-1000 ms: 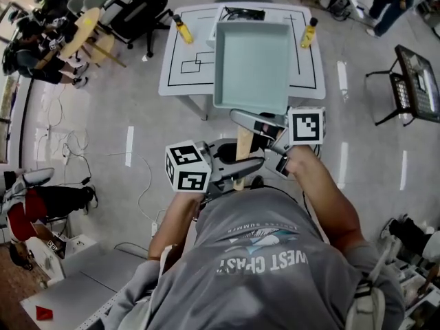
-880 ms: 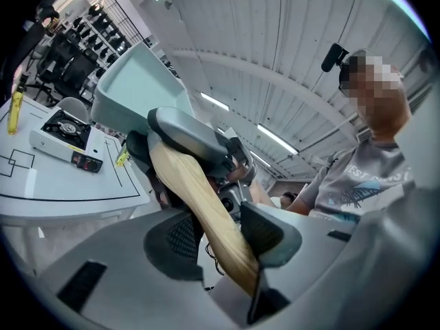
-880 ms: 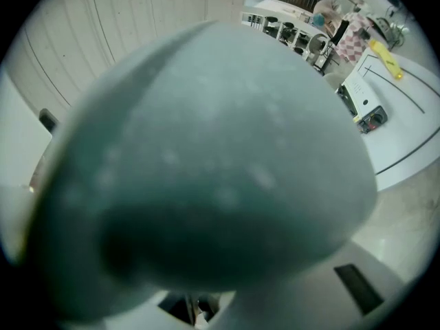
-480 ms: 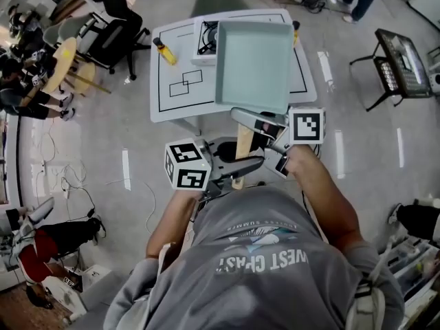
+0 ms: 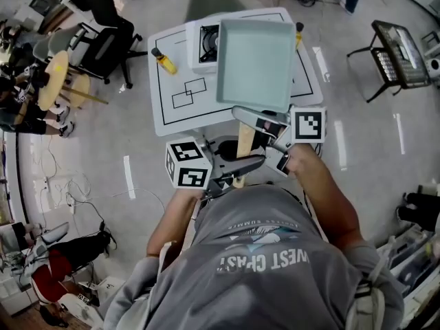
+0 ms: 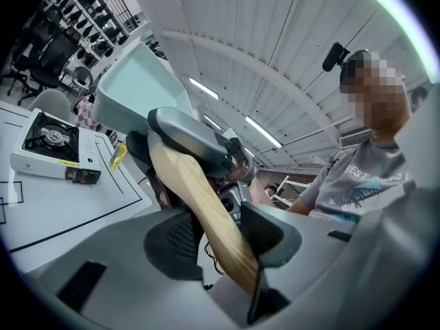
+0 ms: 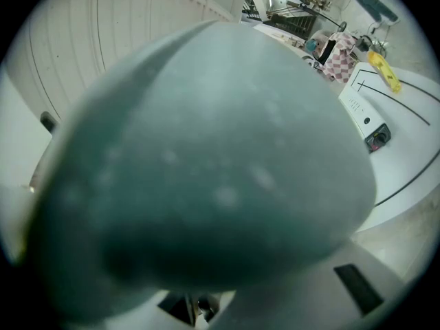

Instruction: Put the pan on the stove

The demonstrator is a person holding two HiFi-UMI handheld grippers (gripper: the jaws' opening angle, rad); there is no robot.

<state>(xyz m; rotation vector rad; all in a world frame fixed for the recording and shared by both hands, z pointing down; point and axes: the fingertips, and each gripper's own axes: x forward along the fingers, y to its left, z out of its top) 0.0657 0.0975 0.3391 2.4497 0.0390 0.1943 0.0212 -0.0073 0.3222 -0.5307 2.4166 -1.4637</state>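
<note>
Wooden pan handle (image 6: pixel 206 215) clamped in left hand-held gripper (image 6: pixel 214 239), right hand-held gripper (image 5: pixel 262 125) clamped on it nearer the pan (image 5: pixel 256 64).

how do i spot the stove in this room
Find the white table with black lines, ahead of the person. At its far side sits the stove, a low white box with a round black burner, partly hidden behind the raised pale green pan. Its neighbours are just yellow bottles.

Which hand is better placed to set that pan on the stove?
Probably the right gripper: it clamps the handle beside the square pale-green pan, nearest the white stove. The left gripper holds the wooden end.
</note>
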